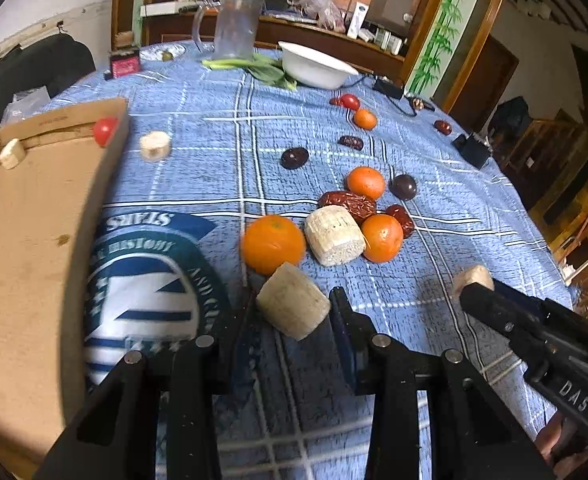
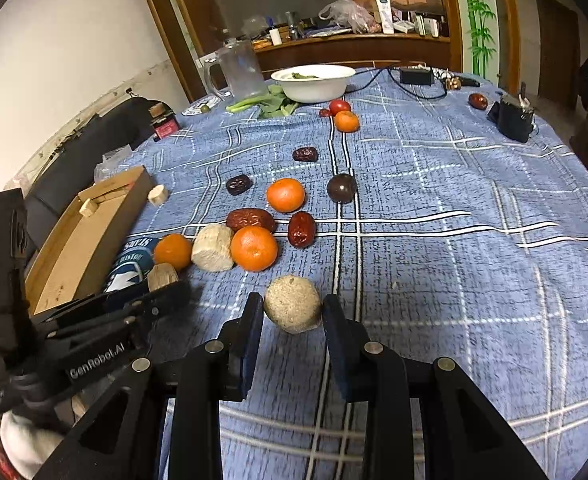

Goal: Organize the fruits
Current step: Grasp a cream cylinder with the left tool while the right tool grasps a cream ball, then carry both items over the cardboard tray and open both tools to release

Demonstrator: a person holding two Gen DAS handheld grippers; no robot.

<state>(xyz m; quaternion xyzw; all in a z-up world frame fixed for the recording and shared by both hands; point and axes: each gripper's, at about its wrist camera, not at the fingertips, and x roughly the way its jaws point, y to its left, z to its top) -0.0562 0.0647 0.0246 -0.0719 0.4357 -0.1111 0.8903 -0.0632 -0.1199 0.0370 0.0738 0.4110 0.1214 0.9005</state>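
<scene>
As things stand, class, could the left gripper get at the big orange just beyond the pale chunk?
Probably not directly: the left gripper has the pale chunk between its fingers, blocking the big orange.
</scene>
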